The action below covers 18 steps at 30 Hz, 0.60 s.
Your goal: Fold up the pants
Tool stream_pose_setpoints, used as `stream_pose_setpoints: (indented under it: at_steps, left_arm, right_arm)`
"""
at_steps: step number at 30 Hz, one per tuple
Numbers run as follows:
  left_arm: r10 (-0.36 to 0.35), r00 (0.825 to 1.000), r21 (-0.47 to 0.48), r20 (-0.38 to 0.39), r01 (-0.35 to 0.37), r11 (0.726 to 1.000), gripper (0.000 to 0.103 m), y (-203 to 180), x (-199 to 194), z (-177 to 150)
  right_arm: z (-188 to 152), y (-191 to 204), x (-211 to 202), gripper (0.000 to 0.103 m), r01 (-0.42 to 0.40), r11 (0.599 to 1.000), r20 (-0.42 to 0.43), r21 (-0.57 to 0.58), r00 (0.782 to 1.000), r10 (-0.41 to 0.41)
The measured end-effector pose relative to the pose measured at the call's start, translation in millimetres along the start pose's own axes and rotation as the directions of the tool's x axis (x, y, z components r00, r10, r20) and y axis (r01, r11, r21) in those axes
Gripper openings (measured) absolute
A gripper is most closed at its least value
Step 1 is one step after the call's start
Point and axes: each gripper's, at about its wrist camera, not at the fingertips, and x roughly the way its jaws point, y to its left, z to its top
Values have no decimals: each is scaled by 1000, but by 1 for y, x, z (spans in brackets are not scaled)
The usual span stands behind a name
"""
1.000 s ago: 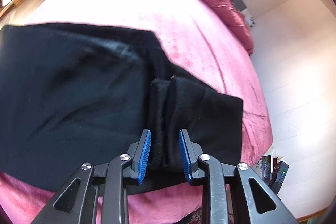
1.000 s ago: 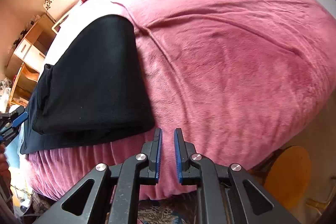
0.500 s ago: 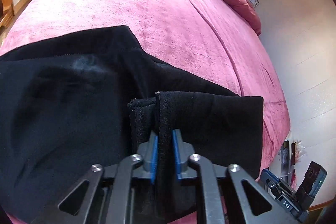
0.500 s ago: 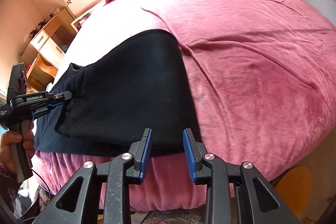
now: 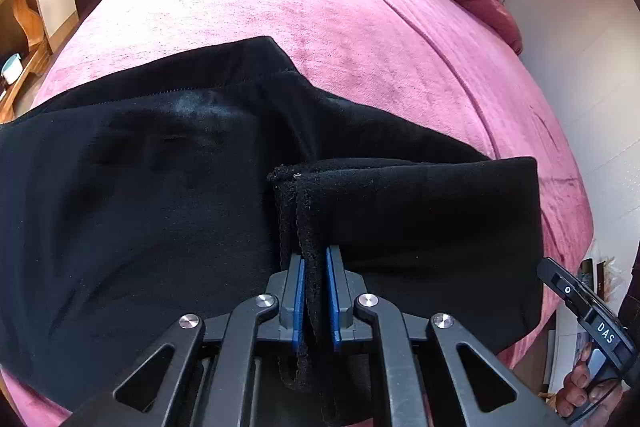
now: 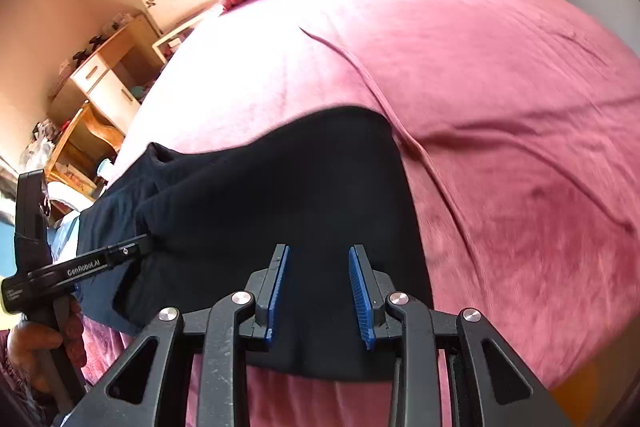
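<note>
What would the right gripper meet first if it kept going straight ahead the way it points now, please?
Most likely the black pants: the open right gripper points at their near folded edge on the bed, though depth is unclear.

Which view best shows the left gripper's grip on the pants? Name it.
Left wrist view: the left gripper pinches the pants hem between blue pads. The right wrist view shows it only from the side, fingertips hidden in cloth.

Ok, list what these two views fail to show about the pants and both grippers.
- Left wrist view: the pants run off the left edge, so their full length is unknown.
- Left gripper: how many layers it pinches is hidden by its fingers.
- Right wrist view: the right gripper covers the near pants edge; contact is unclear.
- Bed: blurred at right.
</note>
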Motion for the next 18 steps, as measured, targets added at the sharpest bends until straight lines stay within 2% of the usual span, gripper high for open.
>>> stream_pose_setpoints:
  at_steps: [1, 3, 12, 18]
  left_arm:
    - [-1, 1000, -7, 7, 1, 1000, 19, 2, -5, -1]
    - [23, 999, -11, 36, -22, 1000, 23, 5, -17, -3]
    - [100, 978, 33, 185, -108, 994, 24, 6, -79, -33]
    - [118, 969, 49, 218, -131, 990, 24, 0, -94, -46]
  right_arm:
    - [5, 4, 2, 31, -5, 1000, 3, -11, 1000, 5]
    - [16, 11, 8, 31, -1, 999, 11, -35, 1000, 1]
    - [43, 47, 34, 32, 1, 996, -6, -93, 1000, -1]
    - [31, 86, 43, 35, -107, 977, -74, -186, 993, 95]
